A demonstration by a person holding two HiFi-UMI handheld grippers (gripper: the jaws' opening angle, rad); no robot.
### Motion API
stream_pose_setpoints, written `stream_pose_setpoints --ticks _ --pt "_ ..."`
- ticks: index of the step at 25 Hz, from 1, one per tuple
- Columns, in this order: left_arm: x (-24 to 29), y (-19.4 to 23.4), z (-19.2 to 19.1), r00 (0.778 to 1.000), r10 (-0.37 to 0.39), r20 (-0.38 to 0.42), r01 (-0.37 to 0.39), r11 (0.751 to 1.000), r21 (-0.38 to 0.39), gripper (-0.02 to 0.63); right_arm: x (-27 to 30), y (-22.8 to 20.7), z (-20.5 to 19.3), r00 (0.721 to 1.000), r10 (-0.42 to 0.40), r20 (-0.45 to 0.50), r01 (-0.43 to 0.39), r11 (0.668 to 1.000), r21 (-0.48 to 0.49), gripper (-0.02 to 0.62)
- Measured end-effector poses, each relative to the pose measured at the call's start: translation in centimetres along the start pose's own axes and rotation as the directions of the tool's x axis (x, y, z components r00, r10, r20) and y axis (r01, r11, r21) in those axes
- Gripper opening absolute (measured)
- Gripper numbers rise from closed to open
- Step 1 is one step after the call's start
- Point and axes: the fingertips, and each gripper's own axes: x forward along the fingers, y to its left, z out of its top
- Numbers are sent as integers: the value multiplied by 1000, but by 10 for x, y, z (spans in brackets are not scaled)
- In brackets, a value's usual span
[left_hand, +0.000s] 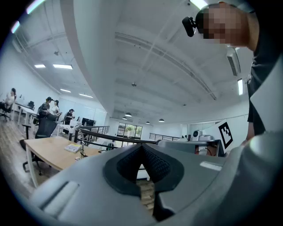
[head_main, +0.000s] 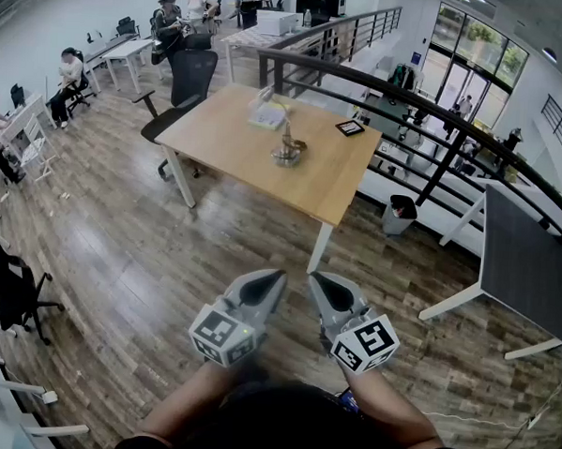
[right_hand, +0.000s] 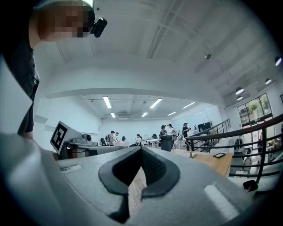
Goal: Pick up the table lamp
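The table lamp [head_main: 287, 150], thin and metallic with a round base, stands near the middle of the wooden table [head_main: 229, 136], several steps ahead of me. It also shows small in the left gripper view as the lamp [left_hand: 82, 150] and in the right gripper view as the lamp [right_hand: 191, 152]. My left gripper [head_main: 277, 278] and right gripper [head_main: 317, 279] are held side by side close to my body, level and pointing toward the table. Both are shut with nothing between the jaws, as the left gripper [left_hand: 141, 146] and right gripper [right_hand: 142, 149] show in their own views.
A notepad [head_main: 266, 115] and a dark tablet [head_main: 350, 128] lie on the table. A black office chair [head_main: 190, 78] stands at its far left. A dark railing [head_main: 428, 114] runs behind it, with a bin [head_main: 400, 214] beside it. A grey table [head_main: 523, 264] stands right. People sit and stand at the back.
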Motion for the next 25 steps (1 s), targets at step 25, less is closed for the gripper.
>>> stream_pose_setpoints --ticks 25 --pt "-6 207 29 996 -92 -6 92 994 -64 2 221 12 -10 1000 -7 22 7 1000 -13 3"
